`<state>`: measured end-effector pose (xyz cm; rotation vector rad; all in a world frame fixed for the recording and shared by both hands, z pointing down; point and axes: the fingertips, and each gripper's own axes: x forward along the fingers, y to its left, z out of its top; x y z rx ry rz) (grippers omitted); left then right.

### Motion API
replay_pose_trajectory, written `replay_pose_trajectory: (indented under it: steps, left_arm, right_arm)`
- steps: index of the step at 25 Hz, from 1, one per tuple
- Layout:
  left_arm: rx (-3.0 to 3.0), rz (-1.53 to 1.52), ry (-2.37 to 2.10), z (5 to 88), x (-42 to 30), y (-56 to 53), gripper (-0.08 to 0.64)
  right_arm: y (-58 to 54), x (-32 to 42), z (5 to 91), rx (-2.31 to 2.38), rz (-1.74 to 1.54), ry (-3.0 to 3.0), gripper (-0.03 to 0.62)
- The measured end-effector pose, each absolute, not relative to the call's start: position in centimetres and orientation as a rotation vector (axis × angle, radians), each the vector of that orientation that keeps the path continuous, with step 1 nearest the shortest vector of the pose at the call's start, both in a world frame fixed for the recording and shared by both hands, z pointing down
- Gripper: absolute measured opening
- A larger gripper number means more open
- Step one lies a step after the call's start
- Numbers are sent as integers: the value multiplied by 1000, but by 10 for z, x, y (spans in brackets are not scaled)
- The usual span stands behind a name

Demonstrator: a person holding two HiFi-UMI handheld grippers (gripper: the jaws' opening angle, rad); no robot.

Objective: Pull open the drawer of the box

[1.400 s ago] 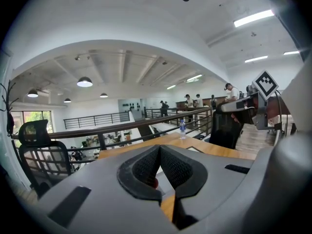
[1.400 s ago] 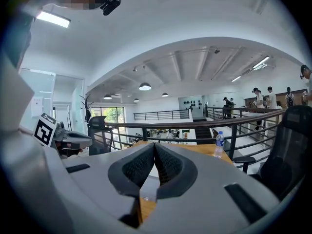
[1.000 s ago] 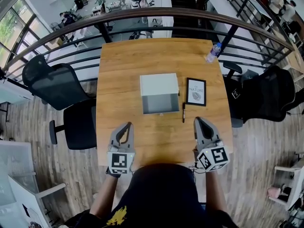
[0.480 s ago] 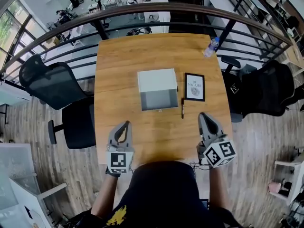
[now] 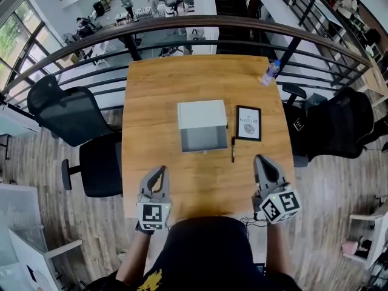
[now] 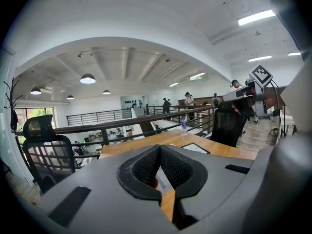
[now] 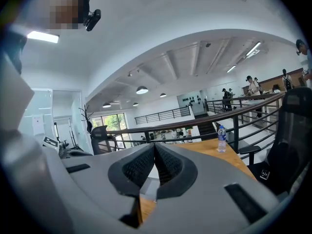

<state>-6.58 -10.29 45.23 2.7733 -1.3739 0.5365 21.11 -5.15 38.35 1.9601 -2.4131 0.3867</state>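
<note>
The white box (image 5: 202, 114) is seen near the middle of the wooden table (image 5: 151, 96), with its drawer (image 5: 204, 138) standing open on the side facing the person. A pen (image 5: 233, 150) and a framed picture (image 5: 248, 123) are laid just right of the box. Both grippers are held well apart from the box, on the person's side of it — the left gripper (image 5: 159, 172) to its left, the right gripper (image 5: 260, 160) to its right — each with jaws pressed together on nothing

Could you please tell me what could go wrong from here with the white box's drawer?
Nothing braces the box, so a pull on it may drag it along. The pen beside its front could get knocked. The left gripper and right gripper are shut, so neither can grip yet.
</note>
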Motion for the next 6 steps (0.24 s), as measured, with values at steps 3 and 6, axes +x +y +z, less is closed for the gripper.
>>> replay_pose_trajectory:
  steps: [3, 6]
  left_arm:
    - [2768, 542, -1371, 453, -69, -101, 15]
    - [2762, 550, -1364, 453, -75, -97, 15]
  right_arm:
    - [-49, 207, 385, 1960, 405, -2417, -3]
    - [-45, 201, 386, 1976, 504, -2454, -3]
